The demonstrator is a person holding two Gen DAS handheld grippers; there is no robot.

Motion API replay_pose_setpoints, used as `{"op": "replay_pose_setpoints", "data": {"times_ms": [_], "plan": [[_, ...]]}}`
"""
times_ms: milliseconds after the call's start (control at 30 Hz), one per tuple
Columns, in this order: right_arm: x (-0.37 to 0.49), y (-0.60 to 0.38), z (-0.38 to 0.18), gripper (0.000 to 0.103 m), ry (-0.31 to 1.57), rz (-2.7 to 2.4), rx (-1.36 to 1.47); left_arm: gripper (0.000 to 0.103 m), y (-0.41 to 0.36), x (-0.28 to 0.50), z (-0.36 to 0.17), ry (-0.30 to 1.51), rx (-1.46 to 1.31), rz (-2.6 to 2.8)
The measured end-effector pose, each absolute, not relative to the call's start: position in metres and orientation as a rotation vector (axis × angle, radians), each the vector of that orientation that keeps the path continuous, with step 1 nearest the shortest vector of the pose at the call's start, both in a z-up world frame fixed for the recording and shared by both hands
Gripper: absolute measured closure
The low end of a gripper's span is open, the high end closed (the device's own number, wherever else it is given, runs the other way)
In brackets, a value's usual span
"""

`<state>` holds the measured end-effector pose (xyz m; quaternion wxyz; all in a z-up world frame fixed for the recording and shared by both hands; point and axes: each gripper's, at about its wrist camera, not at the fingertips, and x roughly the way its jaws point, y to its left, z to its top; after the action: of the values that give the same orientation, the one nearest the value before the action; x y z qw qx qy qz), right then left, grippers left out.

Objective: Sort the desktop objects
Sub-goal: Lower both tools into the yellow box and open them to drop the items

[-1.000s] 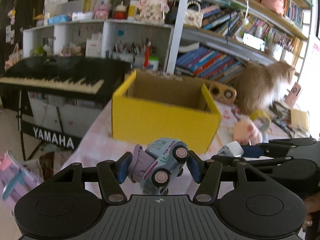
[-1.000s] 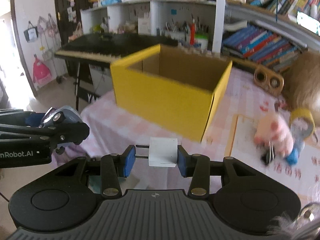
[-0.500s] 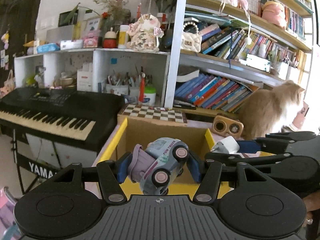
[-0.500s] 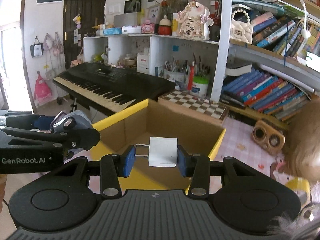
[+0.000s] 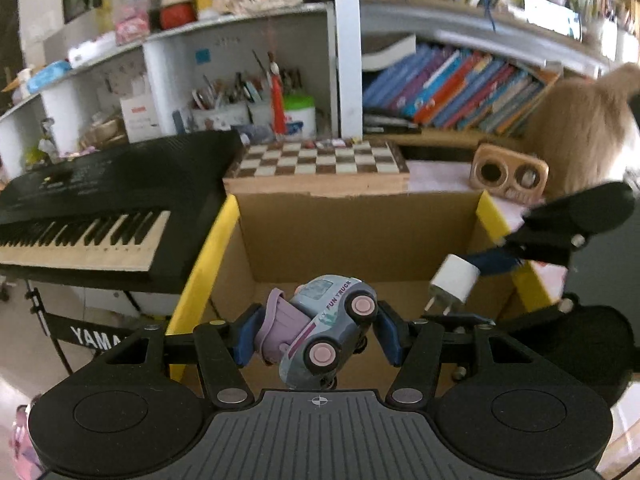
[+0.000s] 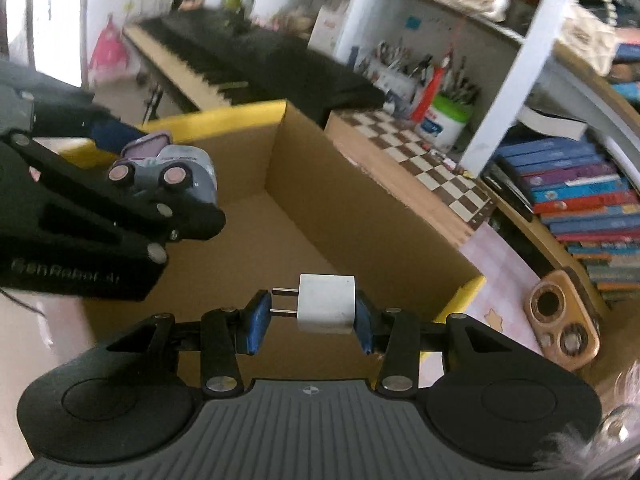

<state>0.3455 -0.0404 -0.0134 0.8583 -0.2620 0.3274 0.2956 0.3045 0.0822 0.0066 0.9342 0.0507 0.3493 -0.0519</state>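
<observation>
My left gripper (image 5: 316,330) is shut on a grey and lilac toy truck (image 5: 326,330) and holds it above the open yellow cardboard box (image 5: 200,280). My right gripper (image 6: 308,316) is shut on a white plug adapter (image 6: 326,304), also above the box (image 6: 360,216). The adapter shows in the left wrist view (image 5: 452,284) at the right. The truck shows in the right wrist view (image 6: 168,176) at the left. The box floor that shows is bare cardboard.
A chessboard (image 5: 320,160) lies just behind the box. A black keyboard (image 5: 100,204) stands to the left. A wooden speaker (image 5: 508,174) and a furry cat (image 5: 580,120) are at the right. Shelves of books (image 5: 460,84) fill the back.
Both grippers have moved forward and up over the box and now tilt down into it. Each still holds its object.
</observation>
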Motion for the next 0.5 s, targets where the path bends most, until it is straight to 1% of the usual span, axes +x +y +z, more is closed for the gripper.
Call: {"op": "replay_pose_setpoints", "data": {"times_ms": [233,500], "plan": [[0.38,-0.027,-0.033,0.062,0.747,0.658,-0.703,0.045,0.081,0.33,-0.009,0.797,0.117,-0.1],[0.394,-0.02,-0.04,0.062,0.782,0.719,-0.736,0.044,0.081,0.34,-0.02,0.829,0.116,-0.099]]}}
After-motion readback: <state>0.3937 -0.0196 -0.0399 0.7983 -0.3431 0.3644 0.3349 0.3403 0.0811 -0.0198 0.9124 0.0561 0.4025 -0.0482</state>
